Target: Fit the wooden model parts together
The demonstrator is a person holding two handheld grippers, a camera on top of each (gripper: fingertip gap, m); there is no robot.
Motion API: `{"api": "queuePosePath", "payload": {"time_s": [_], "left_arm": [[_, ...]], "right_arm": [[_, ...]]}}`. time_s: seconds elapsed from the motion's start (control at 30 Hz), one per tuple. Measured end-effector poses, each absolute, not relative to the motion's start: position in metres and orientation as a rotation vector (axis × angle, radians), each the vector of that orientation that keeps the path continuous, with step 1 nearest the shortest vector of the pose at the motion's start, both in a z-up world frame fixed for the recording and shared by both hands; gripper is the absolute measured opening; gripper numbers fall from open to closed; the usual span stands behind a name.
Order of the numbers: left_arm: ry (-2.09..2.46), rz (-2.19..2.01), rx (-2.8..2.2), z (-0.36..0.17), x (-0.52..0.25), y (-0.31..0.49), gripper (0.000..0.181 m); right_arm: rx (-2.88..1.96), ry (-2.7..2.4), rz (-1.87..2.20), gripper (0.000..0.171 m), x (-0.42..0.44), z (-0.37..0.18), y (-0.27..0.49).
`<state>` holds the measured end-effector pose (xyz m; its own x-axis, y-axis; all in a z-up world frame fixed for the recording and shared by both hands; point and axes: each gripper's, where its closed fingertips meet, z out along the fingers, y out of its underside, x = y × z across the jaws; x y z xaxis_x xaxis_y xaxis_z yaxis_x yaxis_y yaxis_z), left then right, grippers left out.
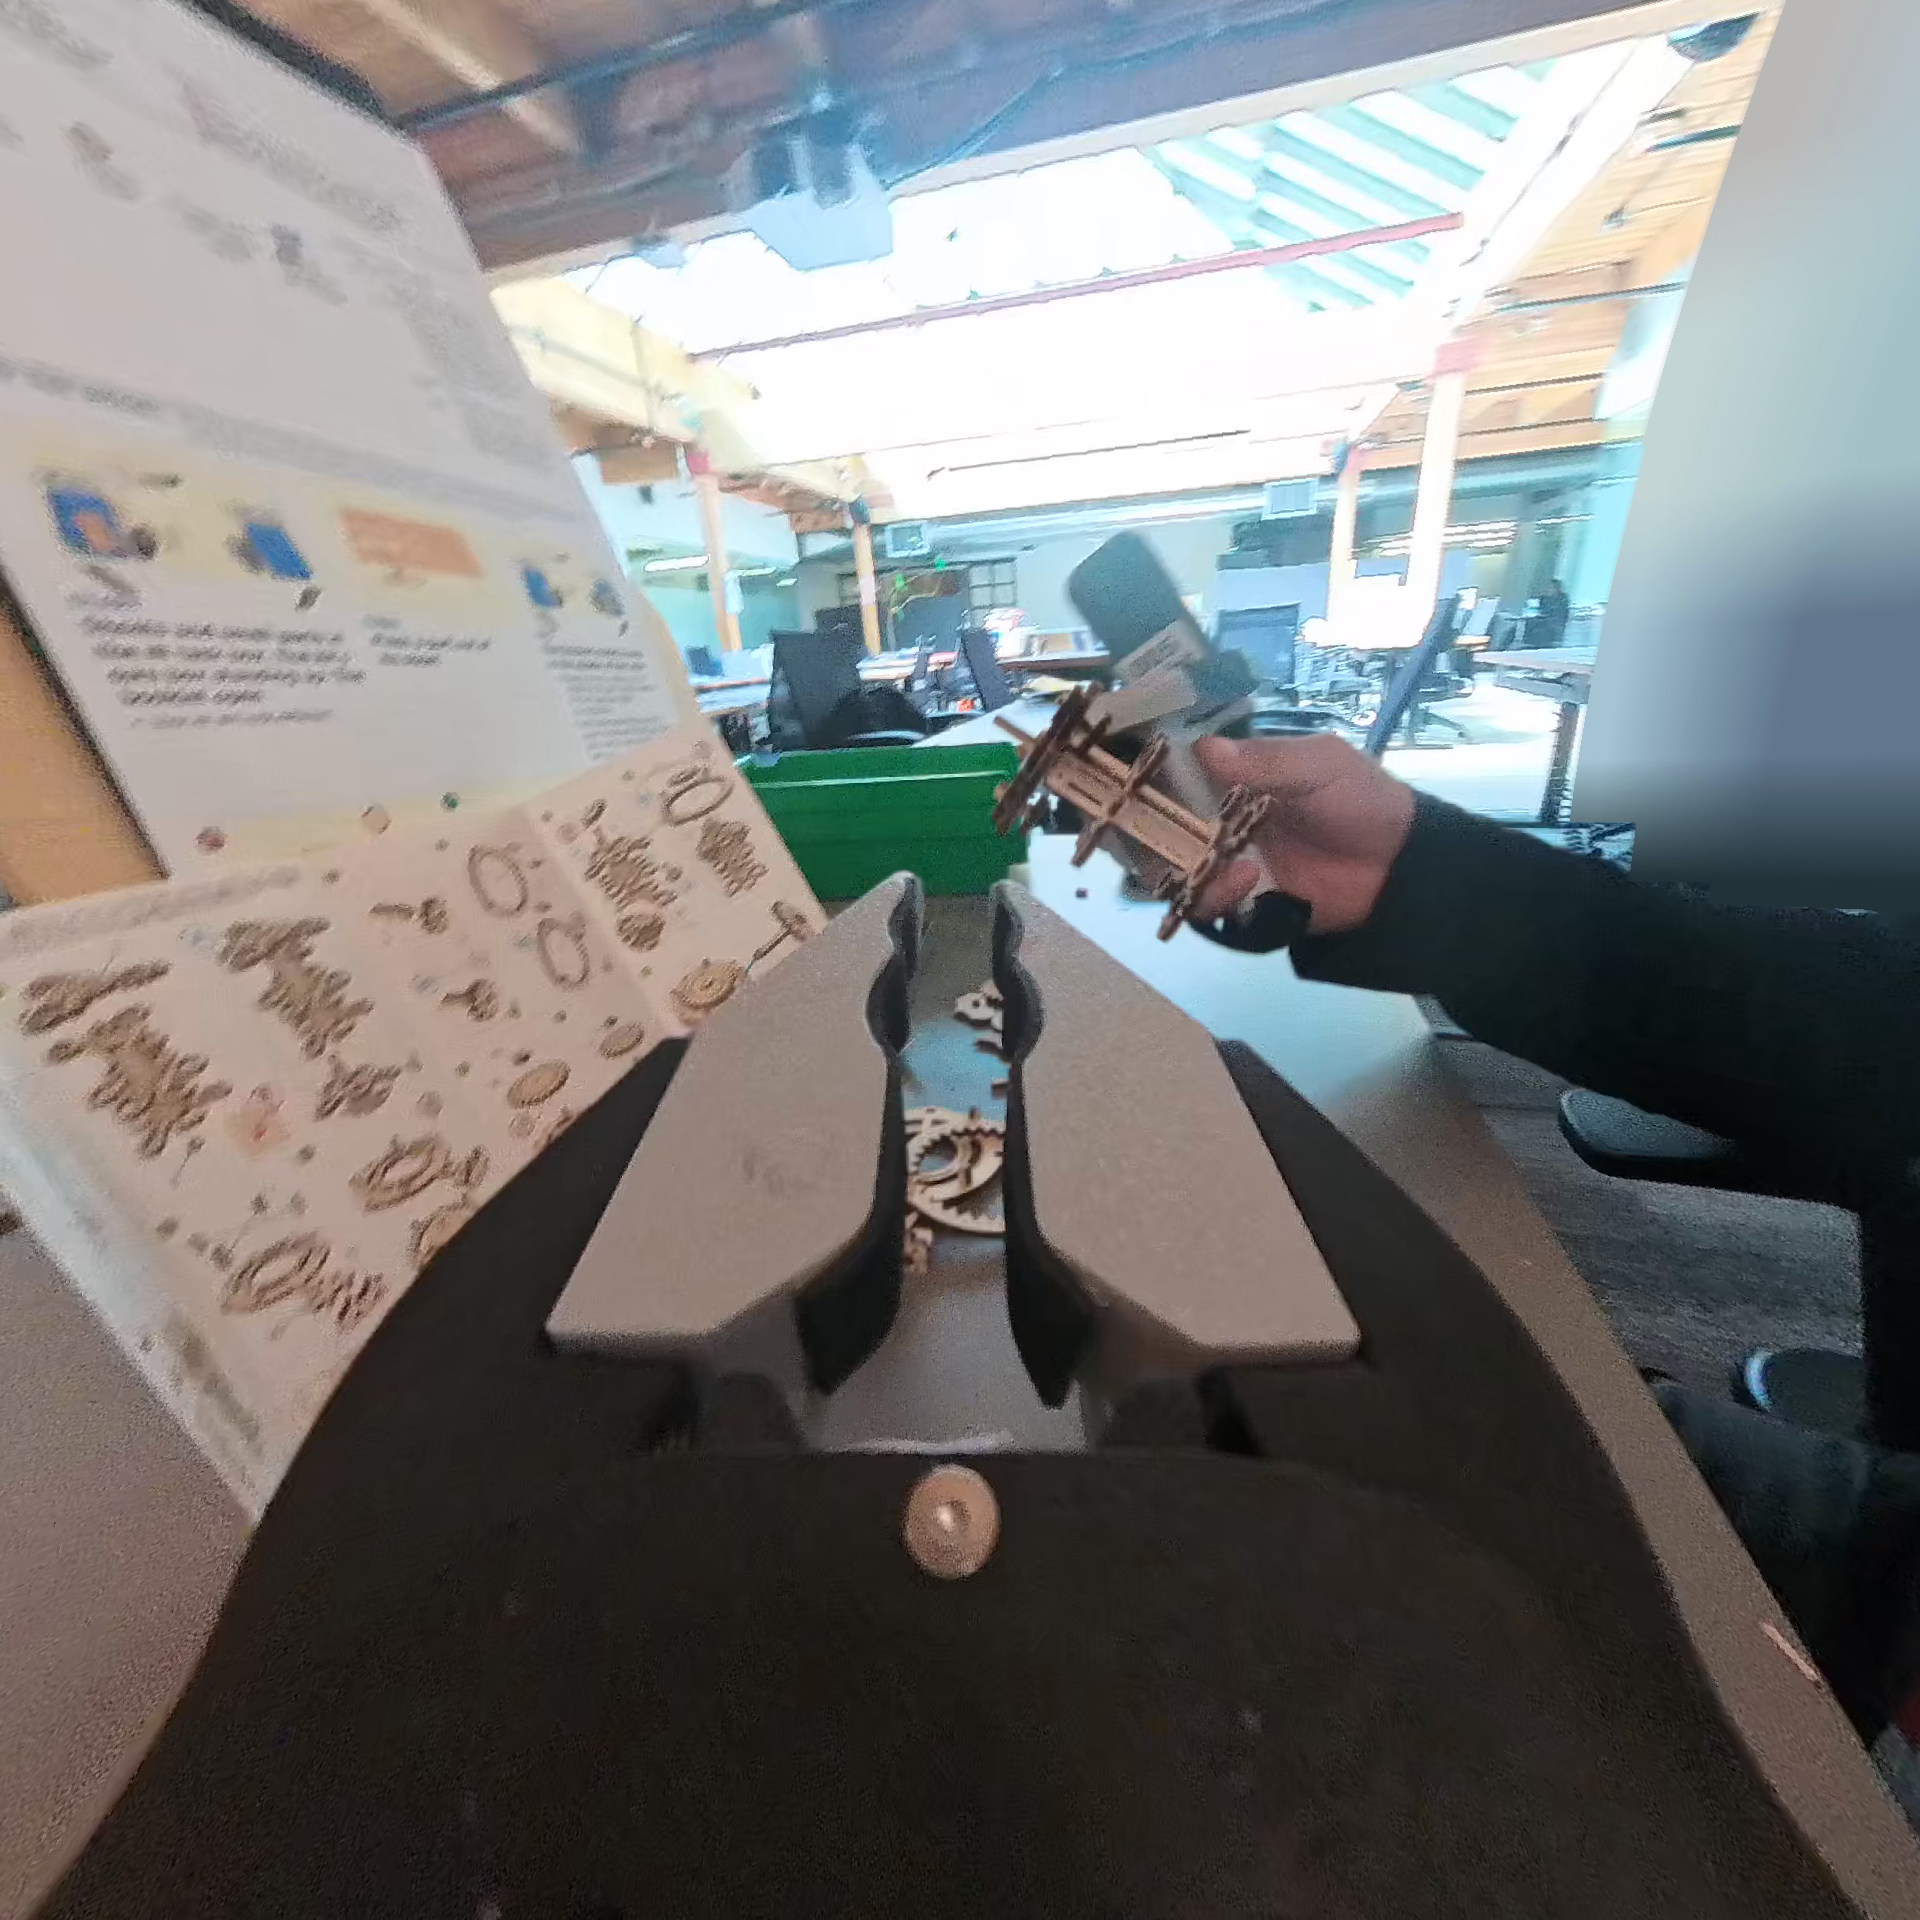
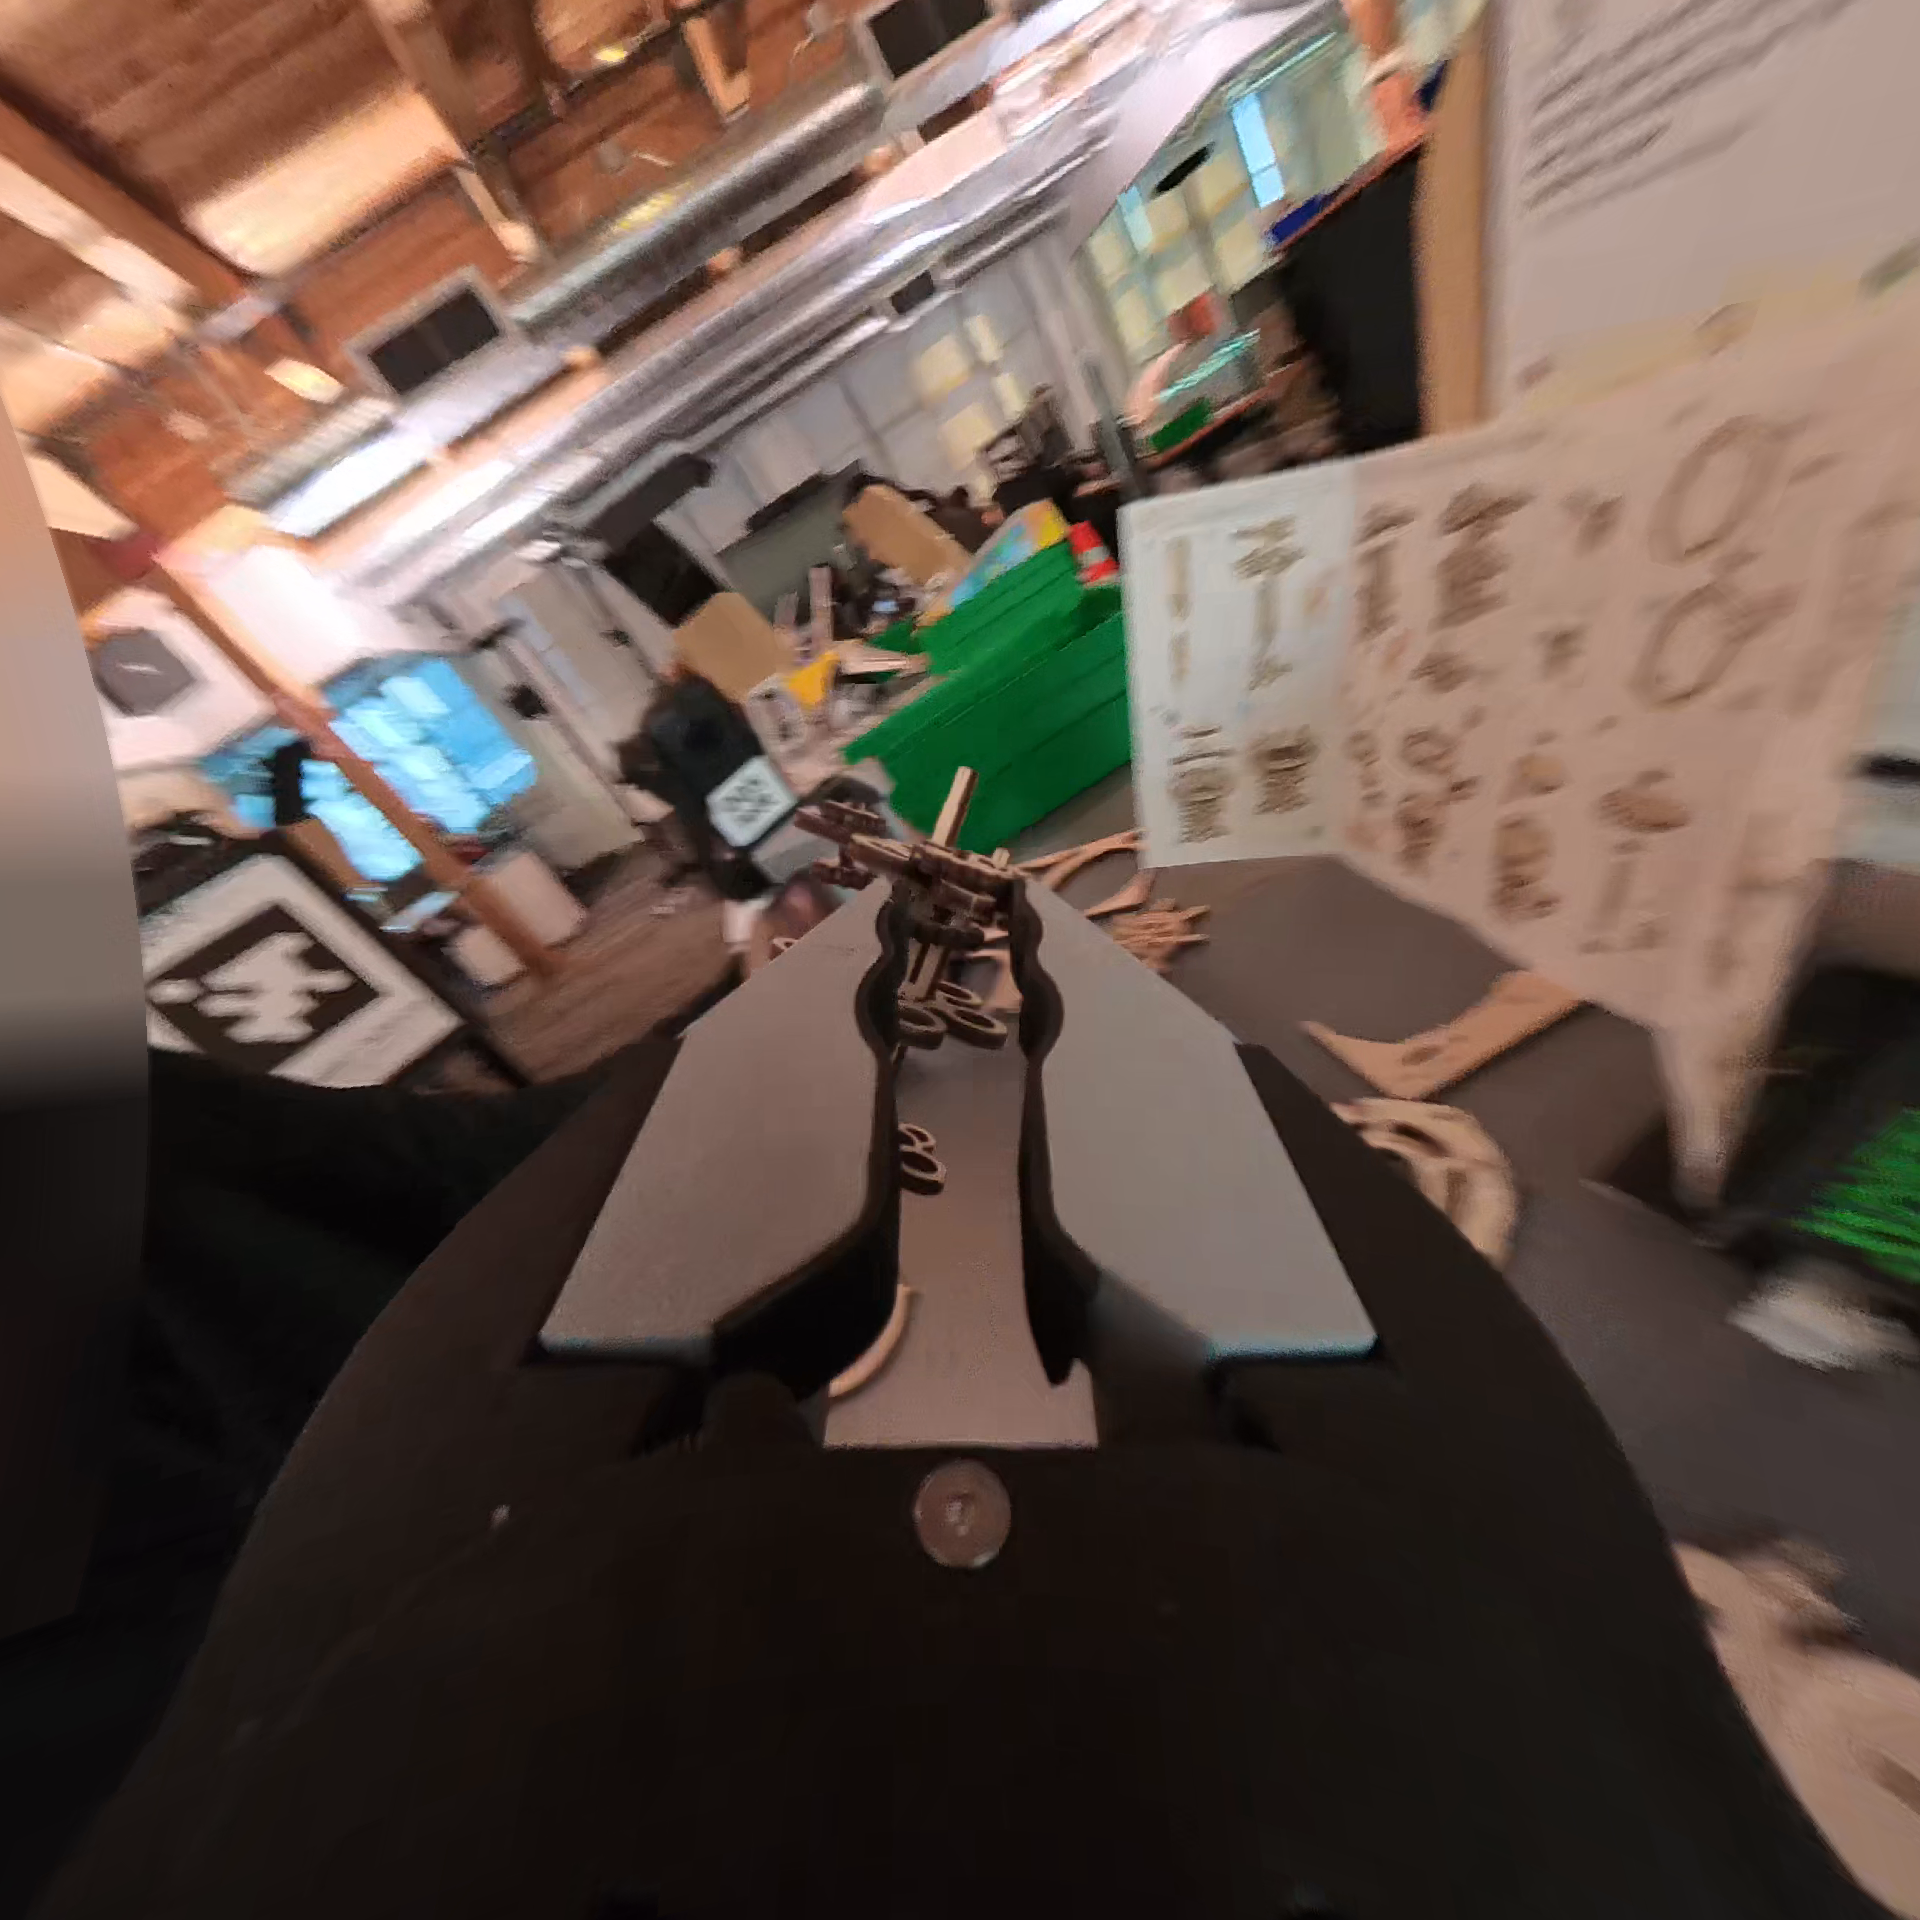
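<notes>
In the right wrist view my right gripper (image 2: 956, 920) is shut on a partly built wooden model (image 2: 914, 868), a spine with cross ribs that sticks out past the fingertips. The left wrist view shows the same model (image 1: 1127, 816) held in the air at the right by the right gripper (image 1: 1127, 764) and a hand (image 1: 1320, 821). My left gripper (image 1: 956, 914) is empty, its jaws a narrow gap apart, low over the table. Loose wooden gear parts (image 1: 951, 1164) lie on the grey table under it.
A printed instruction sheet (image 1: 364, 987) with pictures of parts stands at the left, below a poster (image 1: 260, 468); the sheet also shows in the right wrist view (image 2: 1507, 675). Green bins (image 1: 883, 821) sit behind. Flat wooden pieces (image 2: 1455, 1039) lie on the table (image 2: 1351, 935). The gap from one gripper's tips to the other's is roughly 15 cm.
</notes>
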<state>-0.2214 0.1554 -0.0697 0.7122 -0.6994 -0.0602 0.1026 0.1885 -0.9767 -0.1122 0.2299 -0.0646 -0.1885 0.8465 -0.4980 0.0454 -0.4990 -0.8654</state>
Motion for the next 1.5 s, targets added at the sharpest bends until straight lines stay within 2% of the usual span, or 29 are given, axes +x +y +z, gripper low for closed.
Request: {"api": "queuePosePath", "payload": {"time_s": [0.1, 0.27, 0.57, 0.7, 0.8, 0.97, 1.13, 1.33, 1.5], "left_arm": [[0.523, -0.599, -1.322, -0.077, -0.229, 0.165, 0.010], [0.445, -0.633, -1.456, -0.092, -0.238, 0.174, 0.011], [0.313, -0.660, -1.577, -0.104, -0.253, 0.185, 0.032], [0.223, -0.639, -1.548, -0.096, -0.271, 0.187, 0.034], [0.163, -0.634, -1.564, -0.086, -0.286, 0.187, 0.042], [0.153, -0.544, -1.588, -0.033, -0.317, 0.161, 0.054], [0.131, -0.534, -1.575, -0.002, -0.329, 0.123, 0.065], [0.176, -0.542, -1.640, -0.016, -0.317, 0.102, 0.069], [0.138, -0.429, -1.659, -0.013, -0.343, 0.072, 0.073]], "right_arm": [[-1.550, -1.108, 1.487, 0.015, -0.099, -0.078, 0.251], [-1.645, -1.143, 1.291, 0.015, -0.087, -0.100, 0.273], [-1.576, -1.008, 1.199, 0.015, -0.030, -0.062, 0.301], [-1.576, -0.976, 1.126, 0.015, -0.011, -0.057, 0.311], [-1.568, -0.962, 1.141, 0.015, -0.005, -0.055, 0.312], [-1.575, -0.975, 1.082, 0.015, 0.005, -0.057, 0.315], [-1.560, -0.927, 1.081, 0.015, 0.018, -0.051, 0.323], [-1.568, -0.951, 1.076, 0.015, 0.016, -0.054, 0.319], [-1.541, -0.960, 1.069, 0.015, 0.019, -0.048, 0.316]]}}
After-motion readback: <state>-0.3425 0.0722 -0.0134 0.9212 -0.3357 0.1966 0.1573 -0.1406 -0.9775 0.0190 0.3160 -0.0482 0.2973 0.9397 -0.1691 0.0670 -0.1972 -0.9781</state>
